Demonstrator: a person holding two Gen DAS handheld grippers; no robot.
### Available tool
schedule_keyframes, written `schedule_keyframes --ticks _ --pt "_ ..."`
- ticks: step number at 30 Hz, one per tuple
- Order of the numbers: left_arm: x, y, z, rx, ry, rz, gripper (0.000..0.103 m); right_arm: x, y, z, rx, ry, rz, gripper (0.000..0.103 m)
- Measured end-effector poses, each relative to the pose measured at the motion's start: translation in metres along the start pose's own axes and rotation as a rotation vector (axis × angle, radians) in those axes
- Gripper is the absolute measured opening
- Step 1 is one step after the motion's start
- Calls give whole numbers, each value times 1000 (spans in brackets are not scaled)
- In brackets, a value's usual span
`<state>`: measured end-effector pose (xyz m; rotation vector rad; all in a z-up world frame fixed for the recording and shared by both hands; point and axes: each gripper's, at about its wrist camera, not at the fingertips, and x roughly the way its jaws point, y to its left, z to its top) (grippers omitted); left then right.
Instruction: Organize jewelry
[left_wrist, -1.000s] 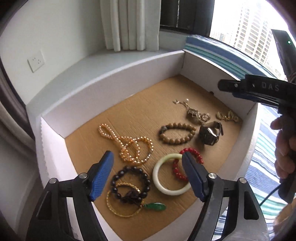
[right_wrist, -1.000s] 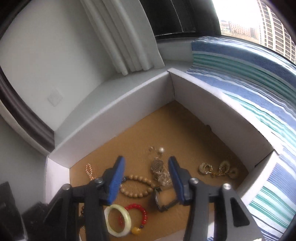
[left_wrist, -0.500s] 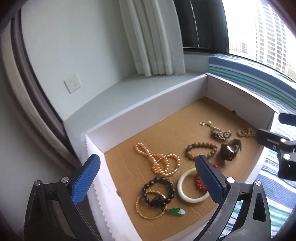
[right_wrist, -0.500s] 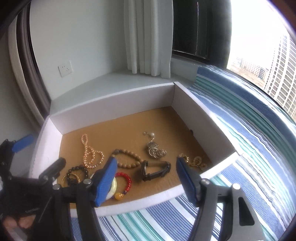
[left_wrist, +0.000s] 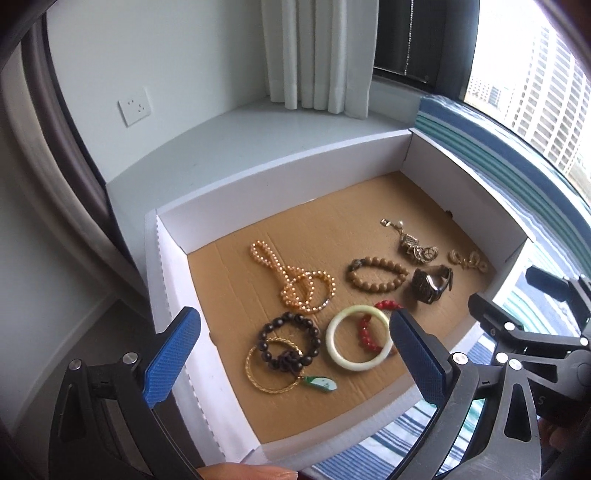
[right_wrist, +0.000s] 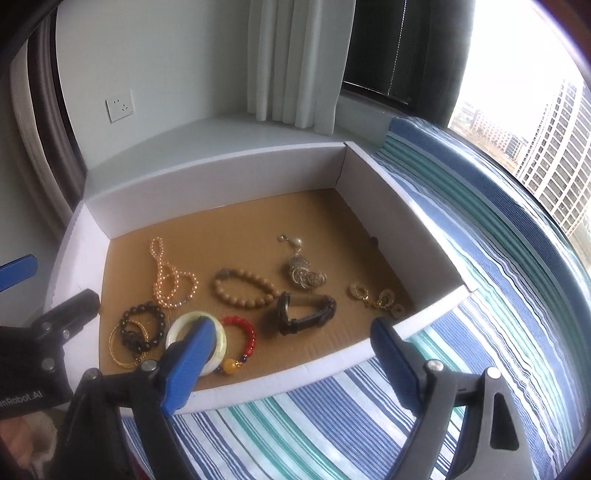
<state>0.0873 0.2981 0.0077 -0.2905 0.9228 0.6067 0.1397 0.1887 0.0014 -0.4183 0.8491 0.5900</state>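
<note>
Lying inside a shallow white box (left_wrist: 280, 177) with a brown cardboard floor, the jewelry is spread along the near half of that floor. By the near left corner a dark bead bracelet (left_wrist: 290, 345) overlaps a thin gold bangle (left_wrist: 271, 365) that carries a small green pendant (left_wrist: 319, 384). Just right of them a pale jade bangle (left_wrist: 358, 338) lies over part of a red bead bracelet (left_wrist: 367, 328). Toward the middle sits a looped string of peach pearls (left_wrist: 295, 278), and right of it a tan wooden bead bracelet (left_wrist: 376, 275). A dark watch (left_wrist: 430, 284) rests near the right wall, with a silver charm piece (left_wrist: 413, 245) behind it and gold earrings (left_wrist: 467, 260) close to the near right corner. The left gripper (left_wrist: 291, 354) hangs above the near left part of the box with its blue fingers spread wide and nothing between them. The right gripper (right_wrist: 288, 365) is over the box's near edge and the striped cloth (right_wrist: 332, 421) (blue, teal and white); its fingers also stand well apart and grip nothing, and none of the pieces touches either tool.
</note>
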Motion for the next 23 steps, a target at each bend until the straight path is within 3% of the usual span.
schedule_keyframes --ticks 16,23 --pt "-4 11 2 -43 13 -11 102 -14 -5 2 26 6 -1 87" --pt "-12 6 -3 -27 -27 -5 102 -16 -4 3 29 -1 -1 87"
